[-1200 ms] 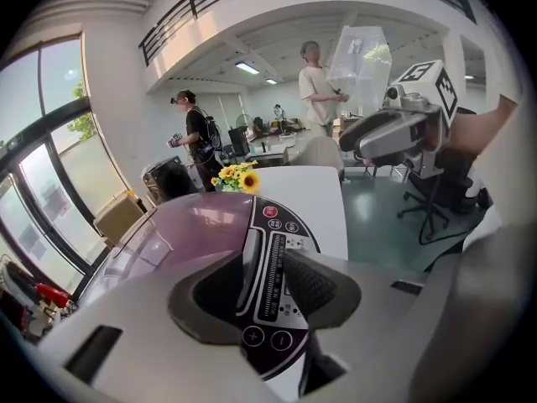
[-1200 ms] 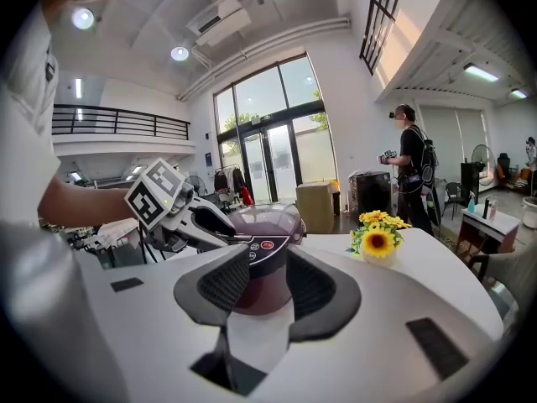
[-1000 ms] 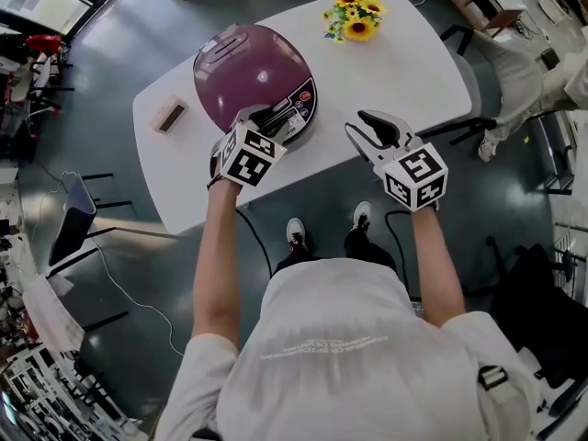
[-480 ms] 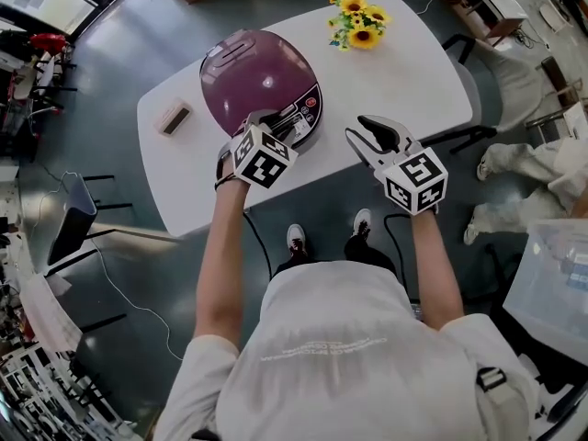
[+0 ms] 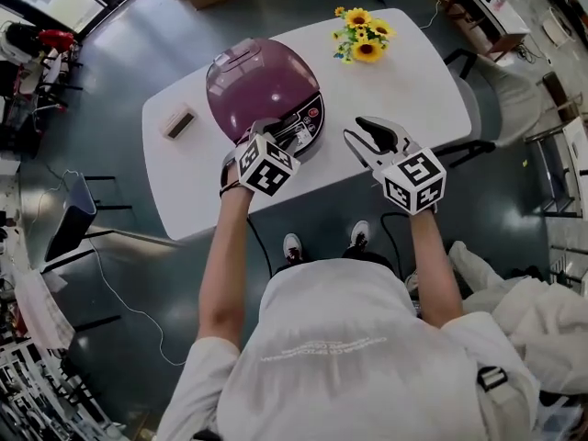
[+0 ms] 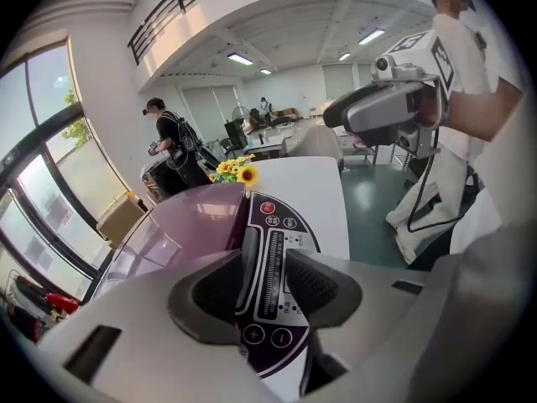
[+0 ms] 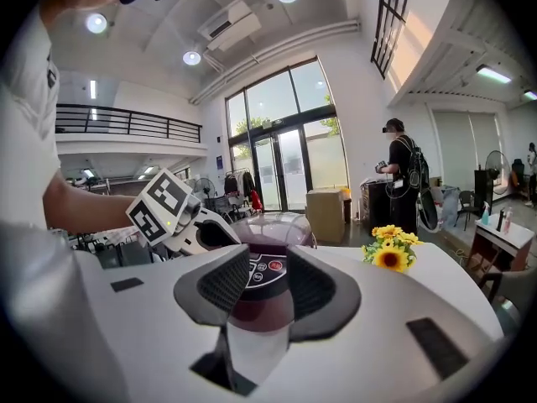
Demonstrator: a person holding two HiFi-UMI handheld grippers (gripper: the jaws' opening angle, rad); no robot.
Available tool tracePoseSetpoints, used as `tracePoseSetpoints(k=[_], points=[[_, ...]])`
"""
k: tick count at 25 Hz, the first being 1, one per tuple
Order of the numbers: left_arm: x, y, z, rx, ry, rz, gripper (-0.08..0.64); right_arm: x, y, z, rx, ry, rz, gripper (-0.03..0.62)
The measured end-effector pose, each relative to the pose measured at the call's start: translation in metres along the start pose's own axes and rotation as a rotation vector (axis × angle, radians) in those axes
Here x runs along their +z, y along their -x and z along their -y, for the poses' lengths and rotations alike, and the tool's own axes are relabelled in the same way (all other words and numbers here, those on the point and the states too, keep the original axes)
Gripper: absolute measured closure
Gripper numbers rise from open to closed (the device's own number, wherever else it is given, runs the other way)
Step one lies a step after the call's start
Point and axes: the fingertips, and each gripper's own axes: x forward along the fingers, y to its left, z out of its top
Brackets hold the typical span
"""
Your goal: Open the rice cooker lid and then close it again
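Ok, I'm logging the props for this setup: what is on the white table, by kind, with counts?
Rice cooker: 1
Bunch of sunflowers: 1
Small tan box: 1
Total: 3

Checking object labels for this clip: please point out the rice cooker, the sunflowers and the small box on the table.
rice cooker point(image 5: 262, 85), head view, top of the purple lid.
sunflowers point(image 5: 367, 50), head view, centre of the nearest bloom.
small box point(image 5: 179, 121), head view, middle of its top face.
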Motion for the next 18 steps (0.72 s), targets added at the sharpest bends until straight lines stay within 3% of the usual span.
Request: tracePoseSetpoints(k=[12, 14, 18], points=[[0.003, 0.0, -0.01, 0.019, 0.063, 0.067, 0.393, 0.04, -0.005, -0.005, 0.024, 0.082, 0.058, 0.439], [0.003, -0.002, -0.012, 0.018, 0.084, 0.078, 0.357, 0.042, -0.006, -0.01, 0.028, 0.094, 0.061, 0.439], [0.003, -0.002, -0.012, 0.016, 0.066, 0.113, 0.357, 0.05, -0.008, -0.015, 0.036, 0.136, 0.062, 0.439]])
